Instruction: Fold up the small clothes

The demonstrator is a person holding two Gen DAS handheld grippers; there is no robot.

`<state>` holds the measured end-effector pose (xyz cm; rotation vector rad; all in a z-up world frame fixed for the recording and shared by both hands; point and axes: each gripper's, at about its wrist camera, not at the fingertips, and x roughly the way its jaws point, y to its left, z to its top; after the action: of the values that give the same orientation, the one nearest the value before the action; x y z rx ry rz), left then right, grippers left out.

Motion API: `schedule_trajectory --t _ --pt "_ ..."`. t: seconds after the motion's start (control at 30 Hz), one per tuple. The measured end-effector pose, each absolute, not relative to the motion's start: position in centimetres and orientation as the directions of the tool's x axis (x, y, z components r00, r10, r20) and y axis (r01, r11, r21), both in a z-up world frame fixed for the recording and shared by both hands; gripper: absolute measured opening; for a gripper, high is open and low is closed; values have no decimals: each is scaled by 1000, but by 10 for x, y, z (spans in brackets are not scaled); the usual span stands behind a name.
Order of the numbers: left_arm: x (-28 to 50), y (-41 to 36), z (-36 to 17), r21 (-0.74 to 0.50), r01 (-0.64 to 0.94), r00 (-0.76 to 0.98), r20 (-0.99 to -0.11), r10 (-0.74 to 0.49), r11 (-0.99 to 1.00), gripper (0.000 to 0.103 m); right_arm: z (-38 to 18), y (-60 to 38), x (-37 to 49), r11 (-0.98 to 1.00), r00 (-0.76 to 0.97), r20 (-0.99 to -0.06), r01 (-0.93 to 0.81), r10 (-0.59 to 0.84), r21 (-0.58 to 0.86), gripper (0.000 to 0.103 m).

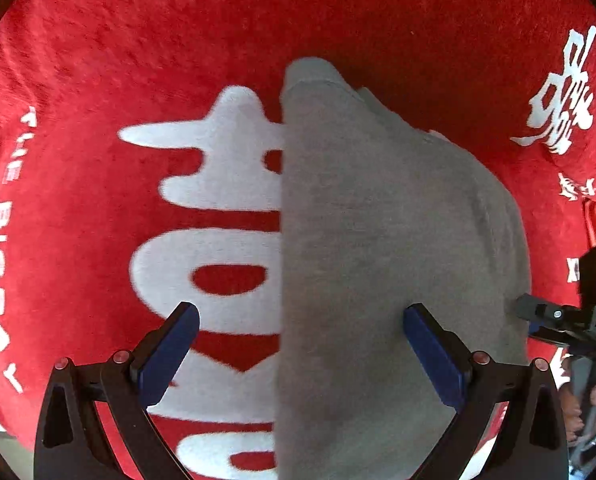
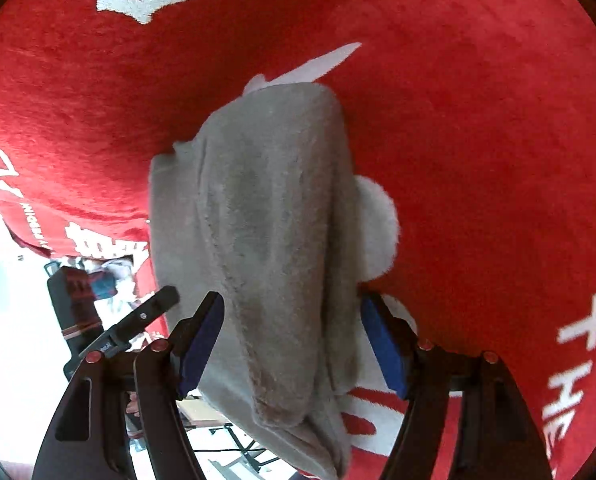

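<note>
Grey garment (image 2: 266, 240) is seen stretching toward 12 o'clock between the wide-open, empty right gripper (image 2: 294, 336); left gripper (image 1: 300, 344) likewise spread, empty

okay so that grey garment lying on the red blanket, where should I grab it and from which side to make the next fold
Judging from its pose, grip the grey garment at its near end, which lies between the open fingers of the left gripper. Come from its straight left edge: that edge lies flat and clean on the red blanket, while the right side is rounded and bunched. The right gripper is also open around it.
</note>
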<state>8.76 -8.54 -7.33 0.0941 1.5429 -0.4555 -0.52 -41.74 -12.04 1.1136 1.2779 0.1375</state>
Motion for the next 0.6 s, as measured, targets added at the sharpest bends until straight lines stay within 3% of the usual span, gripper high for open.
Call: schedule_trajectory --t 0.6 --pt "81 -125 -96 -293 366 -95 -956 -278 883 103 -111 -390 29 535 341 -645 366 684 761 78"
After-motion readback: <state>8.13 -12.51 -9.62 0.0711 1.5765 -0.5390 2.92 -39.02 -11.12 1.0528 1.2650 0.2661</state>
